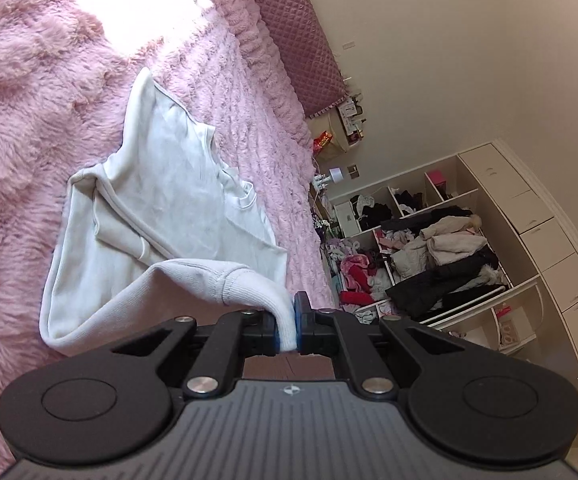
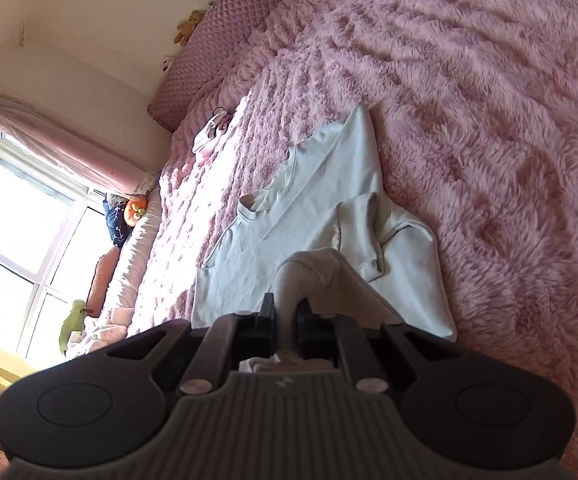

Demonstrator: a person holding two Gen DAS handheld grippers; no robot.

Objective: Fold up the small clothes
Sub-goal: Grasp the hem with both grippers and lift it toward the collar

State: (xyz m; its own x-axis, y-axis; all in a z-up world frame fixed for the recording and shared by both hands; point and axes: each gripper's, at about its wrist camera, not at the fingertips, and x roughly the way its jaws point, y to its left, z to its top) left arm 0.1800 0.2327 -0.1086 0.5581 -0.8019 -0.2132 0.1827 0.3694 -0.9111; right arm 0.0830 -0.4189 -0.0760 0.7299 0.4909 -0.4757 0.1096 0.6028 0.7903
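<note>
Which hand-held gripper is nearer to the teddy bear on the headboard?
Right, probably. The teddy bear shows only in the right hand-held gripper's view, far beyond it; the left hand-held gripper faces the shelves.

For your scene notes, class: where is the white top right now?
The top lies spread on the pink blanket in both views, its near edge lifted and pinched by the left tool and right tool.

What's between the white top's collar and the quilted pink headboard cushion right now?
Only bare fluffy pink blanket lies between the white top and the quilted cushion; the right wrist view shows it. Both grippers, left and right, pinch the top's near edge.
</note>
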